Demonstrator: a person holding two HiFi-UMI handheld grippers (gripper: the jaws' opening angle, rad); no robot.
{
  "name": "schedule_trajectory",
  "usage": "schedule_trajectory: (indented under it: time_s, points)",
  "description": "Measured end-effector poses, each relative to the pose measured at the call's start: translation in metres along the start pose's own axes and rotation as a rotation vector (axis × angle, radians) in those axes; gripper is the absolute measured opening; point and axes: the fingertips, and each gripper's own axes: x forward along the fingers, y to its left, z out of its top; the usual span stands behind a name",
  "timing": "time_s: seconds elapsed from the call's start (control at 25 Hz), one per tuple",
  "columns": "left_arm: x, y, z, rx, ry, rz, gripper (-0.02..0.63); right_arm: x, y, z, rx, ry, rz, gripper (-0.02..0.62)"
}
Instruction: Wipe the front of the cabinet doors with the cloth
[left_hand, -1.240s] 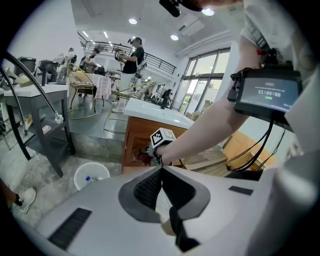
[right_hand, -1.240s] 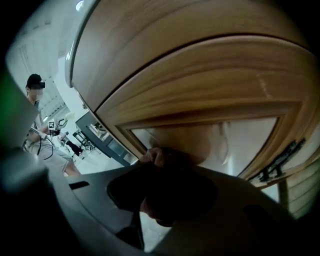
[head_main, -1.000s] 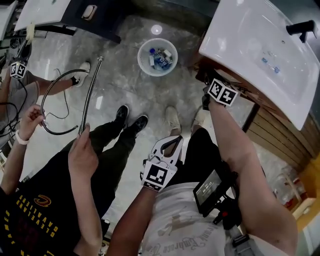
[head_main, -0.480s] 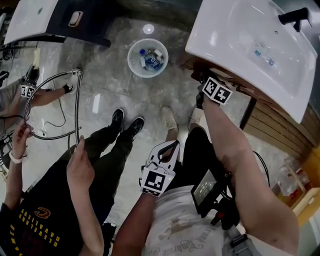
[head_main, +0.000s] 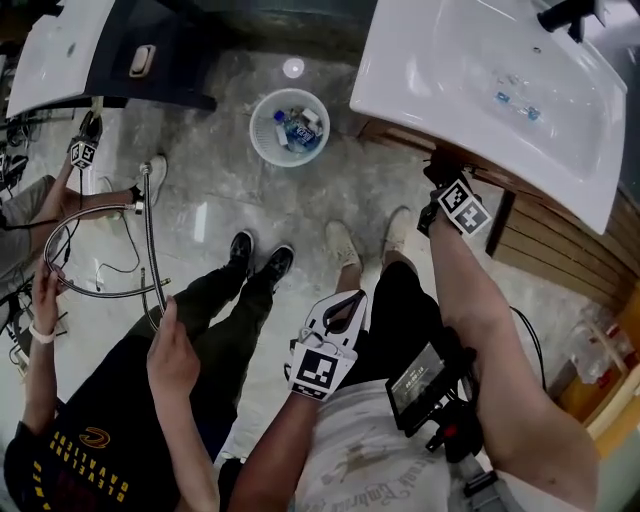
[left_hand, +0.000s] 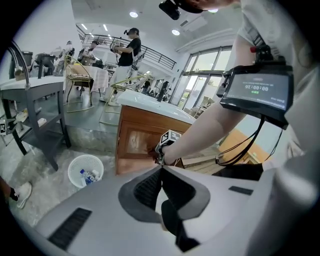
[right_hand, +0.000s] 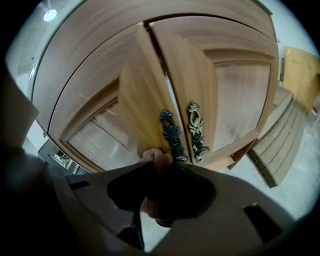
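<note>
My right gripper (right_hand: 158, 170) has its jaws closed on a bunched pinkish cloth (right_hand: 156, 157). The cloth fills the gap between them and pokes out past the tips. It sits low in the middle of the right gripper view, up against the wooden cabinet doors (right_hand: 140, 95). It meets the left-hand door at the lower end of that door's dark ornate handle (right_hand: 172, 134). A second, bronze-coloured handle (right_hand: 196, 129) hangs just beside it on the right-hand door.

In the head view this gripper is at the upper right of the frame, tucked under the front edge of the white sink basin (head_main: 470, 80). A black faucet (head_main: 565, 14) sits at the basin's top corner. A small display (head_main: 418, 383) is strapped to my right forearm, lower in the frame. Wooden slatted panels (head_main: 545, 255) lie at the right edge, near the cabinet.

My left gripper (left_hand: 161, 169) has its jaws brought together with nothing between them. It hangs at the lower middle of the head view, close to my waist and well apart from the cabinet. Over its jaw tips, in the left gripper view, I see my right arm reaching across to the cabinet front.

A white wastebasket (head_main: 290, 125) holding bottles stands on the stone floor at the top centre of the head view, near the cabinet. At the left of the frame another person holds a looped flexible metal hose (head_main: 148, 240) in both hands.
</note>
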Motion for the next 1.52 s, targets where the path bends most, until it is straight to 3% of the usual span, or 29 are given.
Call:
schedule_trajectory:
  time_s: [0.36,0.48,0.64,1.04,1.28,1.52]
  points:
    - [0.005,-0.011,-0.005,0.011,0.002,-0.023,0.012,0.001,-0.005,0.001,0.111,-0.04,0.02,0.121]
    - [0.003,-0.009,-0.007,0.013,-0.002,-0.017,0.012,0.008,0.005,-0.007,0.112,-0.027,0.063,0.121]
    - [0.003,0.0,-0.014,-0.013,-0.01,0.019,0.012,0.025,0.049,-0.029,0.051,0.042,0.18,0.121]
    - [-0.017,0.019,-0.022,-0.053,-0.017,0.094,0.012,0.047,0.163,-0.067,-0.018,0.148,0.341,0.121]
    - [-0.017,0.019,-0.025,-0.054,-0.005,0.093,0.012,0.048,0.135,-0.048,0.036,0.082,0.235,0.121]
    - [-0.004,0.011,-0.016,-0.013,0.009,0.043,0.012,0.025,0.03,-0.024,0.162,-0.006,0.062,0.121]
